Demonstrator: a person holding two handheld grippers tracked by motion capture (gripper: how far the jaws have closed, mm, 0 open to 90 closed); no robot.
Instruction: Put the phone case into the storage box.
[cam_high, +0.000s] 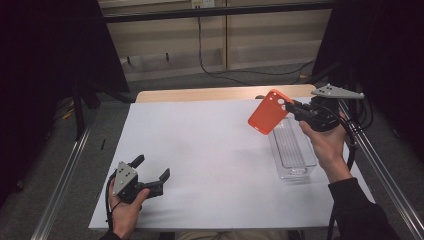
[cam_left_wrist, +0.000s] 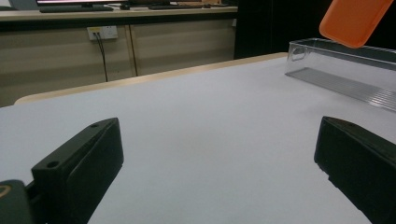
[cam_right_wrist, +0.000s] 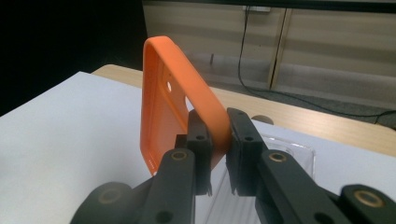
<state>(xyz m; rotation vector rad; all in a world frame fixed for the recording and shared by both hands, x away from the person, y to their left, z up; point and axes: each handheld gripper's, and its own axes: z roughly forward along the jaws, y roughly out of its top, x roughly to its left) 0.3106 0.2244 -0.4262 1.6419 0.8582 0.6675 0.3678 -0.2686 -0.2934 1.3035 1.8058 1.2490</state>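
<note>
Two grippers: we work one.
Right gripper (cam_right_wrist: 215, 135): clamps orange phone case (cam_high: 267, 112) by its edge — above clear tray (cam_high: 292, 150), right edge.
Left gripper (cam_high: 150, 172): open — idle.

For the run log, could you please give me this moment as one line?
right tool: shut on orange phone case, held above clear tray | left tool: open, empty, low over white table

I've got a bright orange phone case (cam_high: 267, 112) here. Clear ribbed plastic tray (cam_high: 295, 150), white table mat (cam_high: 210, 150), black grippers.
</note>
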